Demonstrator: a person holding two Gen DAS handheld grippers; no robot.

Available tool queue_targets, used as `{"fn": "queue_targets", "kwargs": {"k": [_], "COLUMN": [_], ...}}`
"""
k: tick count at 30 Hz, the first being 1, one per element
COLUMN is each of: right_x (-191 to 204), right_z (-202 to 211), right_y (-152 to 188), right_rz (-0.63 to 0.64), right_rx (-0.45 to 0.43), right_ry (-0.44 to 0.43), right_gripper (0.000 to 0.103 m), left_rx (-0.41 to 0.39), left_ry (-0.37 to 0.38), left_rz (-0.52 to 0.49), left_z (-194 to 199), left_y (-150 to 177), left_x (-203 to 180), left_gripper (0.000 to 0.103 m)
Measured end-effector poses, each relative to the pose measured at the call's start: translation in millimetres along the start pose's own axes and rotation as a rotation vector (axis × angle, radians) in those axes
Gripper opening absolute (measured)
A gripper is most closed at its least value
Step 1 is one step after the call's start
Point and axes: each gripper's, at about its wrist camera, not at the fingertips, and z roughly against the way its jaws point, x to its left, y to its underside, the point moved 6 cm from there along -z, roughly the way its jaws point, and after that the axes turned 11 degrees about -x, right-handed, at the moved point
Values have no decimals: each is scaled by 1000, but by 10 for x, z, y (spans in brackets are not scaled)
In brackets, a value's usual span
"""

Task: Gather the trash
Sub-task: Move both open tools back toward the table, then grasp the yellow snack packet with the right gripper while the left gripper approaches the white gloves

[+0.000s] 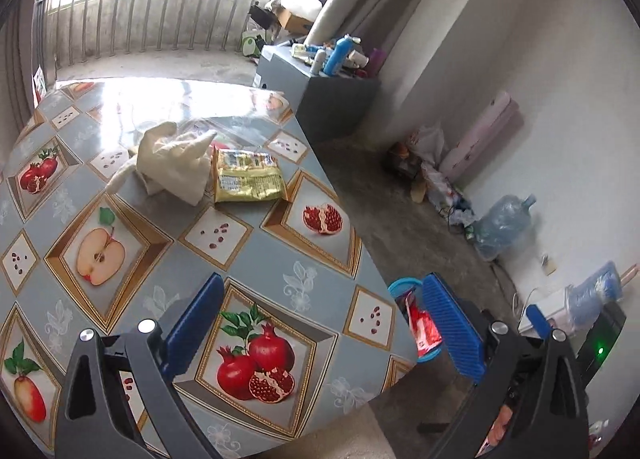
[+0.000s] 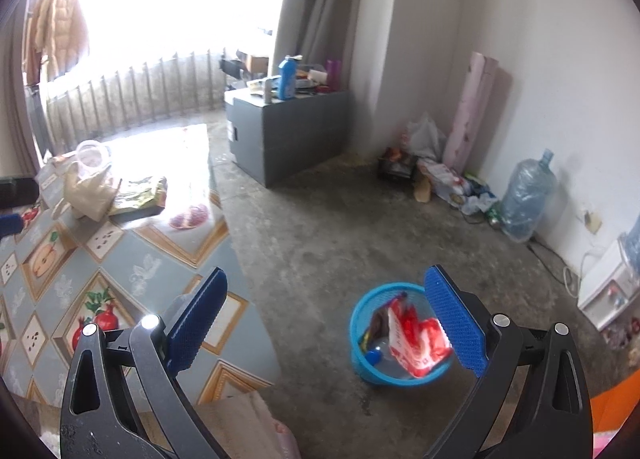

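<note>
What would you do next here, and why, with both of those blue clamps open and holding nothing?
Probably reach the left gripper forward to the yellow snack wrapper beside the crumpled cloth on the table. It looks like trash not yet collected, while the blue bin on the floor already holds a red wrapper.

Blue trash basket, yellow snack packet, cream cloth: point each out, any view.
blue trash basket [image 2: 362,355], right wrist view, left outer wall of the mesh.
yellow snack packet [image 1: 248,179], left wrist view, middle of its printed face.
cream cloth [image 1: 176,159], left wrist view, centre of the crumpled bundle.
</note>
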Motion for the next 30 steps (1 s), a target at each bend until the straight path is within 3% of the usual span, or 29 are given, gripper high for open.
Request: {"fn": "queue_targets", "kwargs": {"k": [10,15,17,21,25,30], "right_x": [235,342,371,497,614,733], "right_z": [125,168,192,198,163,74], "right_y": [-101,-210,-254,-329,-355,-414], "right_rz": [-39,-50,-60,-50,-24,-13], "right_rx": [-44,-82,-103,-116,-104,-97], "right_ry": [-96,-139,-155,-184,-207,-256], "right_gripper": [95,95,95,95,95,95], "left_rx": [-140,-246,-249,-241,-207,-211], "left_ry": [82,-10,-15,25,109,95], "left_rz": [57,-40,-42,70,262,323], "left_z": [196,328,342,360,341,418], "left_y": [-215,-320,-347,-370,-310,-250], "left_x": [145,207,259,464,752,1000], "left_gripper": [97,97,97,97,97,97]}}
